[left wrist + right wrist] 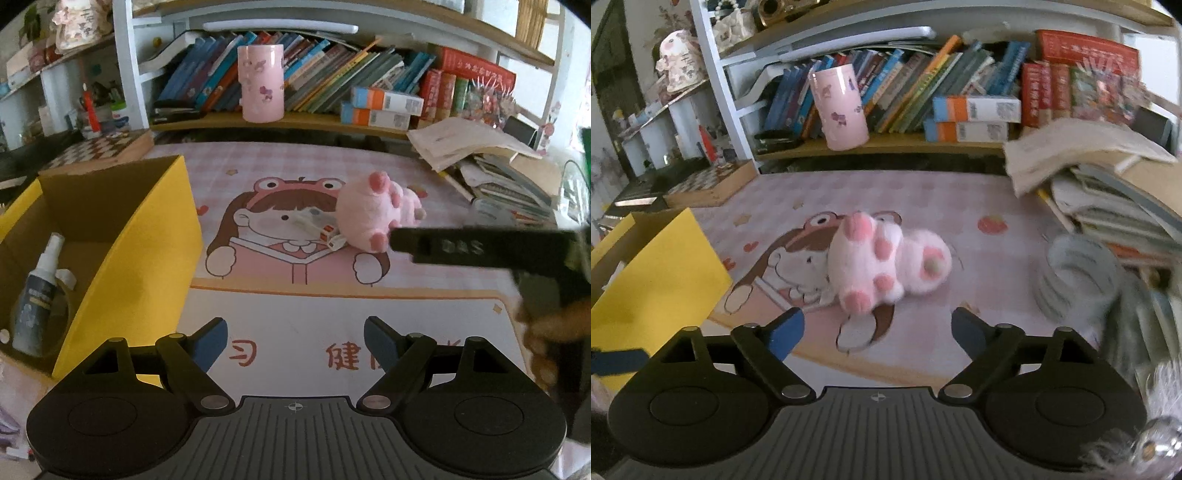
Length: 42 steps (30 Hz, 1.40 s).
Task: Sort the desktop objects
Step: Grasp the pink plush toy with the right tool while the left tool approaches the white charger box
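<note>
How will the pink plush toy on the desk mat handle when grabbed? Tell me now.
The pink plush toy looks soft, so it will probably squash and flop. Likely light for its bulk. Its fuzzy surface should resist slipping; lying on its side, it seems unlikely to roll.

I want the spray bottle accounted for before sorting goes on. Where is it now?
In the left wrist view, the spray bottle lies inside the yellow box at the desk's left side.

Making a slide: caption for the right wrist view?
Open right gripper faces a pink plush toy lying on the cartoon desk mat.
</note>
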### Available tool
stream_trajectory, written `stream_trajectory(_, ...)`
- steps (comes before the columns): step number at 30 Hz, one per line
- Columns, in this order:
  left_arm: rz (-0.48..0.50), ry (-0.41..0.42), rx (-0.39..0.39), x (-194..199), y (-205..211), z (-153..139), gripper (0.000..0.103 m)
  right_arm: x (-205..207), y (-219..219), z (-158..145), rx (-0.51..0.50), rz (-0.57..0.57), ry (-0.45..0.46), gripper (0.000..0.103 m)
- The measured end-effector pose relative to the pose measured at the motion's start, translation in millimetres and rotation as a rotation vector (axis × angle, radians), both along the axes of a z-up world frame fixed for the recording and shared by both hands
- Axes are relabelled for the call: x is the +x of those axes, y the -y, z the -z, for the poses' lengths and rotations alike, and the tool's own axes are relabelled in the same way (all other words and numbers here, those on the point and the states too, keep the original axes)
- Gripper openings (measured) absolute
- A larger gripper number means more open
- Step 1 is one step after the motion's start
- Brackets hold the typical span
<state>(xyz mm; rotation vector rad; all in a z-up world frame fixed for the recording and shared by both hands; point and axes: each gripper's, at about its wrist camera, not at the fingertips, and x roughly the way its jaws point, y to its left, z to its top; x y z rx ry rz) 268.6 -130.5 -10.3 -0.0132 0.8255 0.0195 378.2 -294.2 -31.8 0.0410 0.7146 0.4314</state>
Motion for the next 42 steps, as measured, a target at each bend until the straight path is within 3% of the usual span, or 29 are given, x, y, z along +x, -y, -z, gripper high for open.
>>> stream_trajectory(10,-0.007,-0.026,0.024,13.0,6.6,-1.7,0.084,51.8,-27.7,24.2,-0.106,-0.027,0.034,0.102)
stream_trajectory(19,-0.019,-0.050,0.035,15.9,7.2,0.7,0.084,69.7,-36.4,39.9,-0.132,-0.027,0.052,0.099)
stream_trajectory(26,-0.004,-0.036,0.031,23.1,11.1,-0.3,0.084,61.5,-27.6,28.7,-0.119,-0.004,0.083,0.079)
stream_trajectory(33,0.020,-0.026,0.024,36.7,16.6,4.5,0.084,36.3,3.7,5.0,-0.097,0.064,0.164,0.079)
stream_trajectory(42,0.040,-0.035,0.080,66.0,29.3,24.5,0.084,6.9,42.5,-7.7,-0.072,0.136,0.137,0.080)
